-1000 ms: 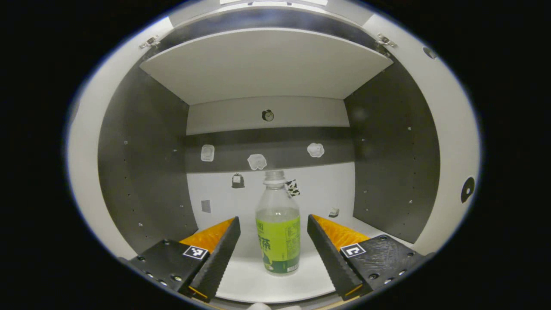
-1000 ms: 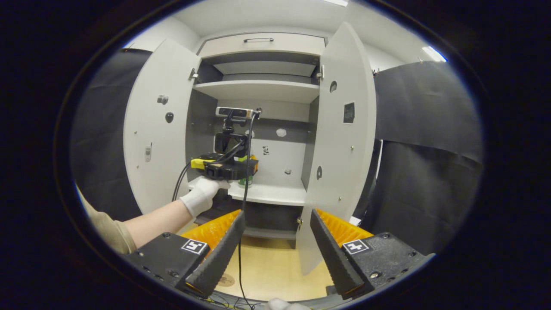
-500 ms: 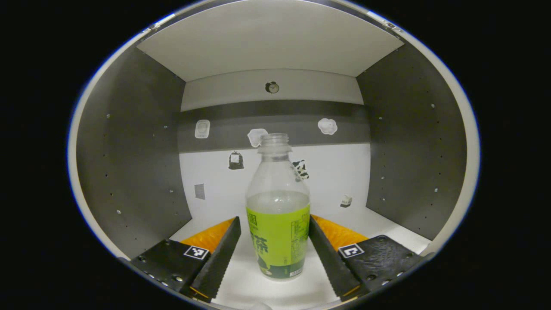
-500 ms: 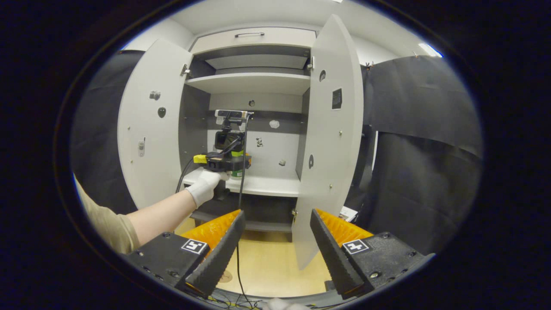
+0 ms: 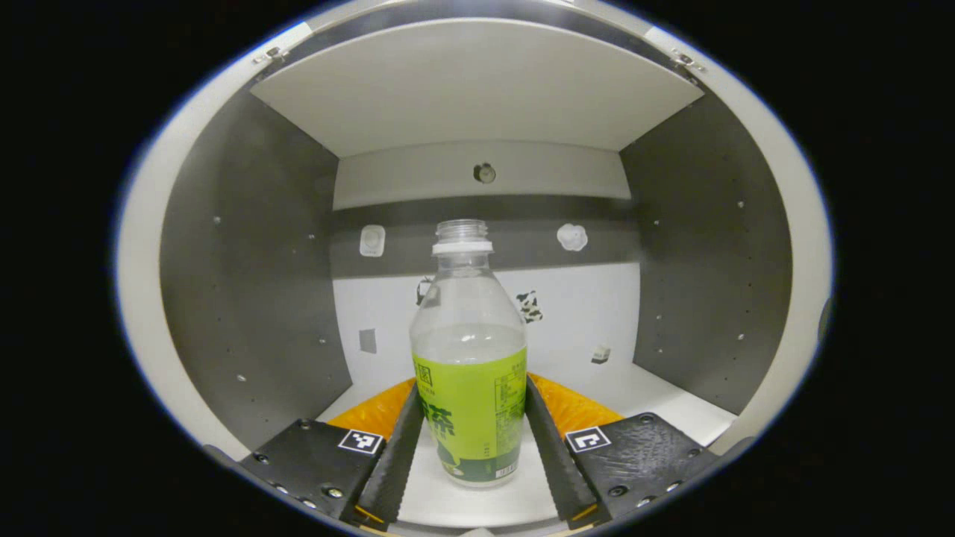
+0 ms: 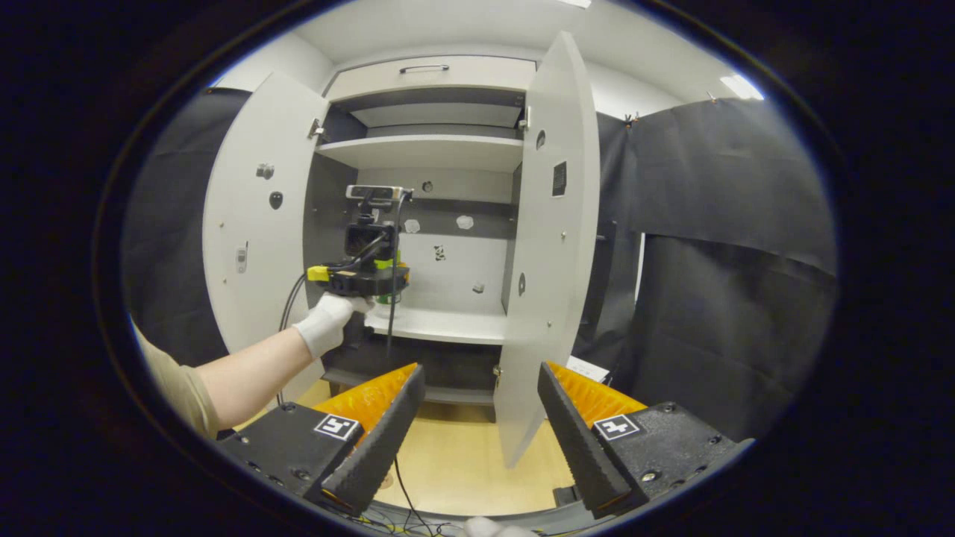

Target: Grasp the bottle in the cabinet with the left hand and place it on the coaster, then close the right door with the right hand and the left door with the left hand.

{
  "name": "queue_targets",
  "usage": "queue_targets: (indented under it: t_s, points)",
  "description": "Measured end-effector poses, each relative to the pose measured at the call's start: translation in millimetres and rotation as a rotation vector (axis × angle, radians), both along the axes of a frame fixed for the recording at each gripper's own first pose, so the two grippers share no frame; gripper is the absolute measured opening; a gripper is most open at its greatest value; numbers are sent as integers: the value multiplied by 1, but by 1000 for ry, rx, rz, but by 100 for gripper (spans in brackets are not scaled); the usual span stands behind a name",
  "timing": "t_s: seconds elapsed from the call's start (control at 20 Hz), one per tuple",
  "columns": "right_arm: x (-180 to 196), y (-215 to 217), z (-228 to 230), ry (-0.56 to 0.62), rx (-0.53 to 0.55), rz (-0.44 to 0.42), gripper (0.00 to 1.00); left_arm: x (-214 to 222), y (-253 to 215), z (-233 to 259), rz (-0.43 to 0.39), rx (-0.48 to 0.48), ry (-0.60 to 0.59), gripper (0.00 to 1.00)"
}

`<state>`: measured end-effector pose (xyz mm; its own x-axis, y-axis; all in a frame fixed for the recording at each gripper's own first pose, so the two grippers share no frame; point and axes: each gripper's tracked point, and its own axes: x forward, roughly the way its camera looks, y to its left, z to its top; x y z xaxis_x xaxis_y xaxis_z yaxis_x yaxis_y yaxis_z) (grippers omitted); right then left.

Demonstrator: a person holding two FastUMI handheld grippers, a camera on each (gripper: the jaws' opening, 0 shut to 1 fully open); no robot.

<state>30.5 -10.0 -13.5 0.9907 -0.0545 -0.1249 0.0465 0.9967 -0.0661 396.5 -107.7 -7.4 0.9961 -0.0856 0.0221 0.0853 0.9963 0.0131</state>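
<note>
Bottle (image 5: 468, 373) between left gripper (image 5: 468, 447) fingers.

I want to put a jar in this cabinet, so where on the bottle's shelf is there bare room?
The white shelf is bare between the clear green-labelled bottle and the grey right wall, and also toward the grey left wall. The middle front is crowded: the left gripper has its black fingers against the bottle's sides.

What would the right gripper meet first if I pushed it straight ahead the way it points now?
Probably the front edge of the open right door, which stands almost dead ahead of the right gripper, whose fingers are apart with nothing between them. Depth is hard to judge; slightly left, it would pass into the cabinet instead.
</note>
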Motion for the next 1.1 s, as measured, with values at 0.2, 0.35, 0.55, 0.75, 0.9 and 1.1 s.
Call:
queue_targets:
  t_s: [0.2,0.35,0.55,0.75,0.9,1.1]
  points:
    - [-6,-1,-1,-16,26,7,100,-60,7,27,-16,11,-54,77]
    - [-8,2,-2,-27,32,24,100,-100,11,29,-36,-1,-55,74]
    - [-11,5,-6,-37,38,44,100,-162,22,7,-46,3,-51,74]
    - [-11,4,-13,-23,51,51,100,-209,26,-27,-49,69,-60,77]
    - [-10,-3,-19,-8,47,39,100,-236,19,-54,-91,48,-64,77]
    - [-12,-15,-21,1,43,16,99,-264,4,-100,-149,25,-44,74]
